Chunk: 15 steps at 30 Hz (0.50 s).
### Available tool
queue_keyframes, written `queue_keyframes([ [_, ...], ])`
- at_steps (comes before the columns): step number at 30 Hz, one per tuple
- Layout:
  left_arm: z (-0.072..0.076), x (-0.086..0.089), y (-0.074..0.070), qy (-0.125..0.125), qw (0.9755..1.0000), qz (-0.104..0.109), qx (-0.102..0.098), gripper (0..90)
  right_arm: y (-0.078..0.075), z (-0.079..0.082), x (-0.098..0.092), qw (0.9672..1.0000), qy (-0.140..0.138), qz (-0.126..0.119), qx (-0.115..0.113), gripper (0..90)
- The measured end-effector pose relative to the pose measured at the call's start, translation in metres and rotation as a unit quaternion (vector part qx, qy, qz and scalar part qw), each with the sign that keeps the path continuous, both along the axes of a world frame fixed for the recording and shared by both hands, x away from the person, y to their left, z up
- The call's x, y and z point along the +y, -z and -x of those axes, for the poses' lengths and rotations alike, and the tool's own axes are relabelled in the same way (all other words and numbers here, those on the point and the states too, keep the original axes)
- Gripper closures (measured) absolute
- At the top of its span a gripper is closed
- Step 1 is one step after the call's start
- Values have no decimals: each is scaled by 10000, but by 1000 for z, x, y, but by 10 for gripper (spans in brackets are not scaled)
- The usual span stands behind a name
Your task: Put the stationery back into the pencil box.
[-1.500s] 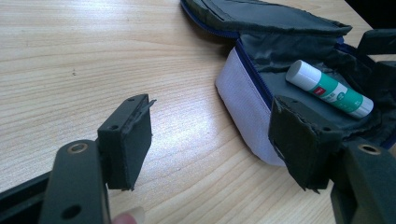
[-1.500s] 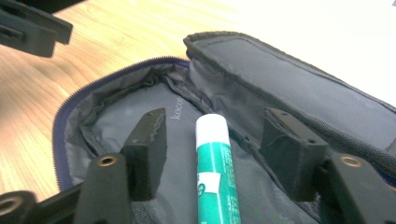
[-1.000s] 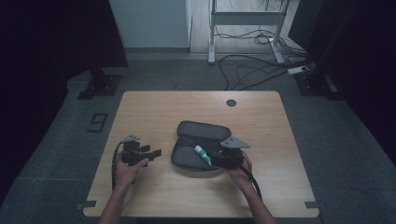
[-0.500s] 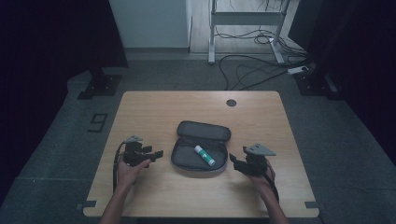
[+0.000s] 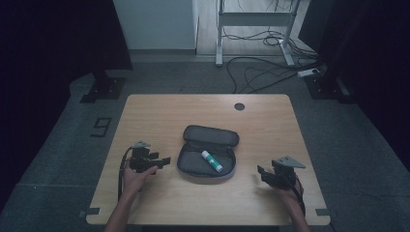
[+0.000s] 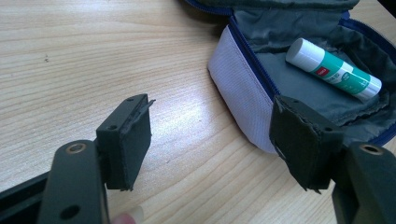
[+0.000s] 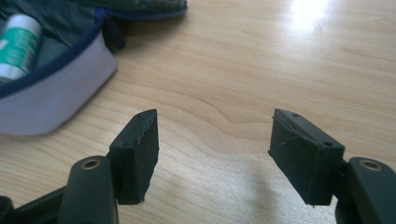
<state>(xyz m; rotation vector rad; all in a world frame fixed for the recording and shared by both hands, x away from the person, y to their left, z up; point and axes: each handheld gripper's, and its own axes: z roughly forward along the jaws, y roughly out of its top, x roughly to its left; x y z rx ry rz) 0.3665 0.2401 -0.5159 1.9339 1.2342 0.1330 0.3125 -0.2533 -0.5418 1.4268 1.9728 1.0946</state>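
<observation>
**Glue stick in the pouch, both grippers off it**

Grey fabric lines the open pencil case (image 5: 207, 162), which sits mid-table with its lid flap folded back toward the far edge. Inside it lies the glue stick (image 5: 212, 161), white-capped with a green label, resting flat on the lining and slanted across the compartment. The left gripper (image 5: 163, 160) waits just beside the case's left end, its jaws spread with nothing between them; in the left gripper view one pad stands in front of the case's pale side wall without pressing on it. The right gripper (image 5: 261, 172) hangs low over bare wood well to the right of the case, jaws likewise spread and empty.

Closing the case looks like the likely next job, and that is where trouble could come. The case is soft and nothing pins it, so a one-sided pull on the zip or lid would probably drag it across the smooth wooden table (image 5: 270, 121) rather than shut it. A jolt to the wall could roll the round glue stick toward the zip line, where it might jam the teeth.
</observation>
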Motion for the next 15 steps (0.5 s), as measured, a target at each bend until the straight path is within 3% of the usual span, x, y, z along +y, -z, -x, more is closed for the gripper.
queue_keyframes([
  [3,0,0,0,9,10000,2,-2,299,5,-2,1,9998,14,168,47,324],
  [15,0,-1,1,44,10000,45,38,298,7,-4,1,9998,3,183,125,310],
])
